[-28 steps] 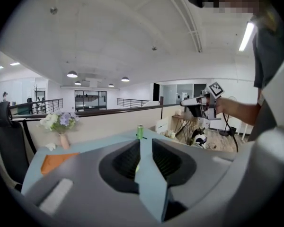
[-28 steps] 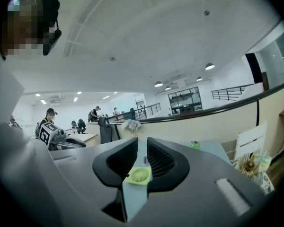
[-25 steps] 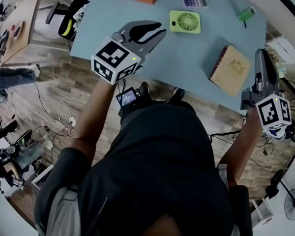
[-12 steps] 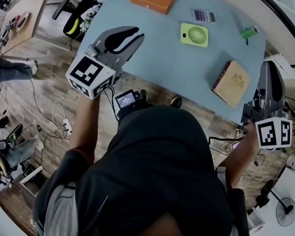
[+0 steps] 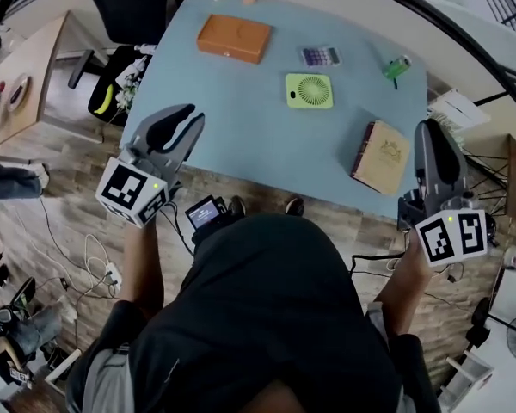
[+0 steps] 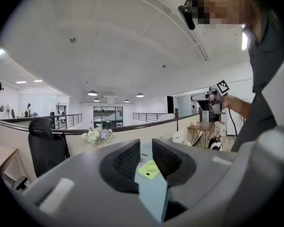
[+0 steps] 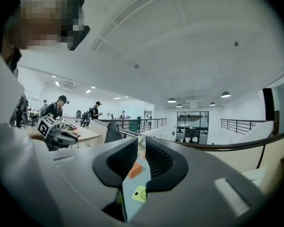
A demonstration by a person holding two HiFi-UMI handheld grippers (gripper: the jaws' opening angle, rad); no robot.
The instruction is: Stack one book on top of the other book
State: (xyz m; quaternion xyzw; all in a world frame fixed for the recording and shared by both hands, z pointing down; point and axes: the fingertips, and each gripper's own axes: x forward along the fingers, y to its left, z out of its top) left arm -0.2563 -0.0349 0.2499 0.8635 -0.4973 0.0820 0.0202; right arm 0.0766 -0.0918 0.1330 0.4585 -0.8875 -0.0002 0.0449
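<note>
Left gripper (image 5: 177,120) and right gripper (image 5: 432,136): jaws narrowly spread, nothing between. Tan book (image 5: 380,157) lay on counter (image 5: 258,136) just left of right jaws. Orange book (image 5: 234,38) lay well ahead of left jaws.

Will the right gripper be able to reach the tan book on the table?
Probably yes. The tan book lies near the table's edge, close beside the right gripper, with nothing between them. Its jaws stand apart and empty.
</note>
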